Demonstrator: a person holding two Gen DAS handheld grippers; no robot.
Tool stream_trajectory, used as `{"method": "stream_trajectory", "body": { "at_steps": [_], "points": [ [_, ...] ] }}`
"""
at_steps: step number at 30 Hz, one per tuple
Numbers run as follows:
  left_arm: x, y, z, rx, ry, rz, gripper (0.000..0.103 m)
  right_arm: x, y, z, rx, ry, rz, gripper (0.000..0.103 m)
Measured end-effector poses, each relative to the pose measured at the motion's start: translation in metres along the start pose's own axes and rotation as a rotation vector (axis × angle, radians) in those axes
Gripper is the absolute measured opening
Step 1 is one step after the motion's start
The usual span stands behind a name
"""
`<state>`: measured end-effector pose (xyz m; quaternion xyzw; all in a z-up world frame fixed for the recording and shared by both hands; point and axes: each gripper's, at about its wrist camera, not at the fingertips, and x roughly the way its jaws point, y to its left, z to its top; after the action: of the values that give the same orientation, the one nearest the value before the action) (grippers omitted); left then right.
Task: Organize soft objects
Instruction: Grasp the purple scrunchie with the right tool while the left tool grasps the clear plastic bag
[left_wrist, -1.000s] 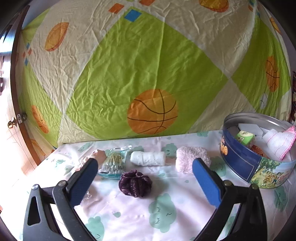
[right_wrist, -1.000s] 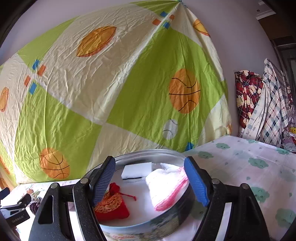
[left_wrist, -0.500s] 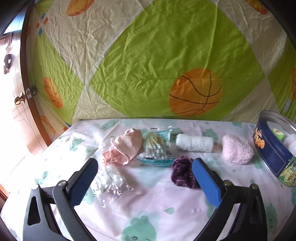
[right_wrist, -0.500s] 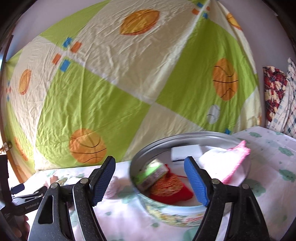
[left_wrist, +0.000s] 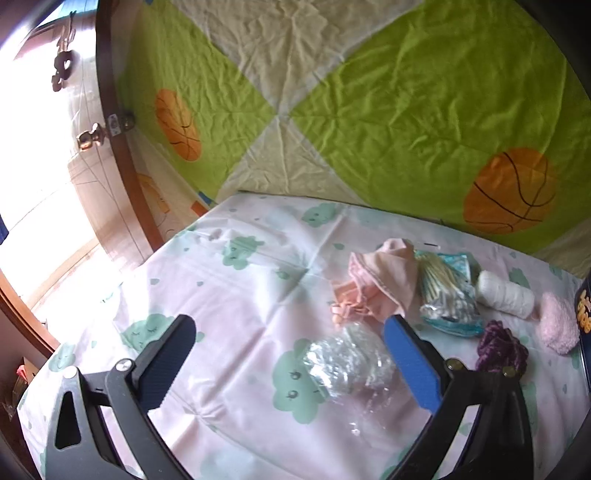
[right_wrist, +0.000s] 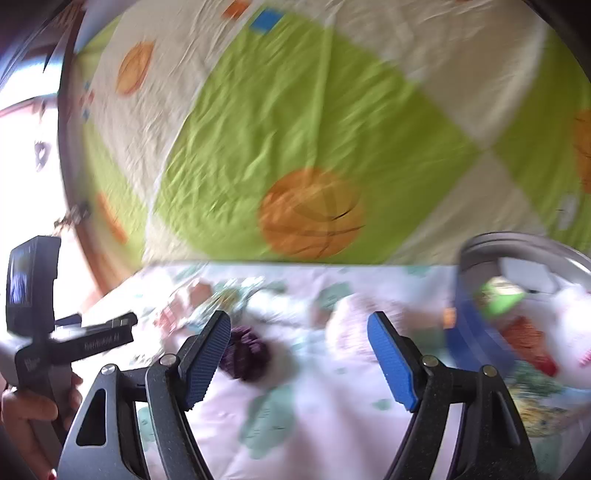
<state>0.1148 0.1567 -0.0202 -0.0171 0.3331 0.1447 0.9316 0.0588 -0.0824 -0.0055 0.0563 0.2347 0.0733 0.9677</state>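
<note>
Two grippers hang released over the cloth: the left gripper sits nearest the crumpled clear bag, the right gripper nearer the purple scrunchie.

Wrinkled green-and-cream basketball-print sheet fills the backdrop; brown wooden door with brass knob upper left, bright daylight; cloud-print white tablecloth below.

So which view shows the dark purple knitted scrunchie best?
The left wrist view: the dark purple knitted scrunchie is sharp there, though partly behind the tongs' frame. The right wrist view shows it whole but motion-blurred.
</note>
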Motion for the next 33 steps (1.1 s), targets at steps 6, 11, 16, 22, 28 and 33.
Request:
{"method": "stream_trajectory", "body": {
  "at_steps": [6,11,16,22,28,33],
  "points": [
    [0.009,0.032,0.007,-0.087,0.016,0.037,0.103,0.061,0.03,0.0,-0.025,0.223,0.116,0.078],
    [0.014,0.034,0.007,-0.079,0.033,0.048,0.103,0.102,0.042,-0.007,-0.014,0.381,0.147,0.076],
    [0.018,0.013,0.004,-0.011,0.083,-0.017,0.103,0.11,0.047,-0.009,-0.029,0.406,0.107,0.058],
    [0.027,-0.006,-0.004,0.02,0.153,-0.099,0.103,0.098,0.038,-0.011,0.001,0.383,0.112,0.045],
    [0.042,-0.027,-0.017,0.075,0.224,-0.122,0.103,0.039,0.024,-0.01,-0.029,0.231,0.052,0.045],
    [0.049,-0.023,-0.021,0.043,0.257,-0.175,0.091,0.003,0.008,-0.015,-0.001,0.159,0.03,0.045]
  ]
}}
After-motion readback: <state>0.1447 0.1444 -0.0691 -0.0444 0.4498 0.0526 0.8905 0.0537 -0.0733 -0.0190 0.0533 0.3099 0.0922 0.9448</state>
